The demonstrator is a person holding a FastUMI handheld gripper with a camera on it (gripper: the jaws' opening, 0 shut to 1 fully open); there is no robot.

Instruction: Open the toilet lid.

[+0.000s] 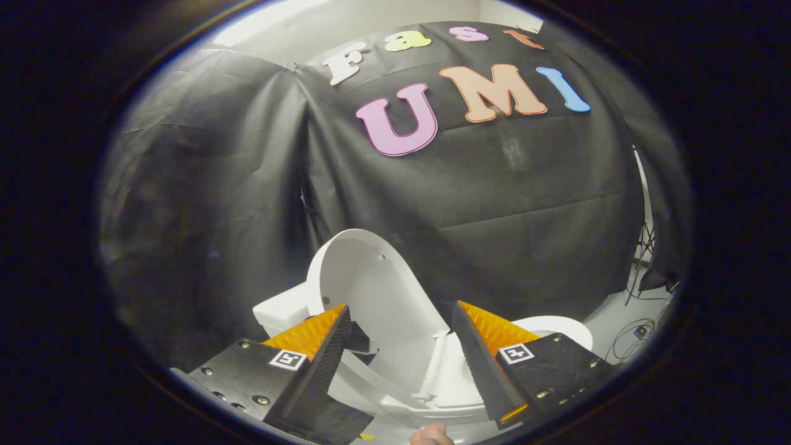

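The toilet lid [371,290] is seen raised almost upright in the lower centre of the frame, between and beyond the tongs [401,346], which are spread wide and hold nothing. The opening step is judged nearly done; only withdrawal seems required.

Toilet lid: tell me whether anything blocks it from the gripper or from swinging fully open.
Nothing visible does. The toilet lid is raised, tilted toward the tank, just ahead of the open gripper; its fingers touch nothing. Only bare black cloth wall lies behind.
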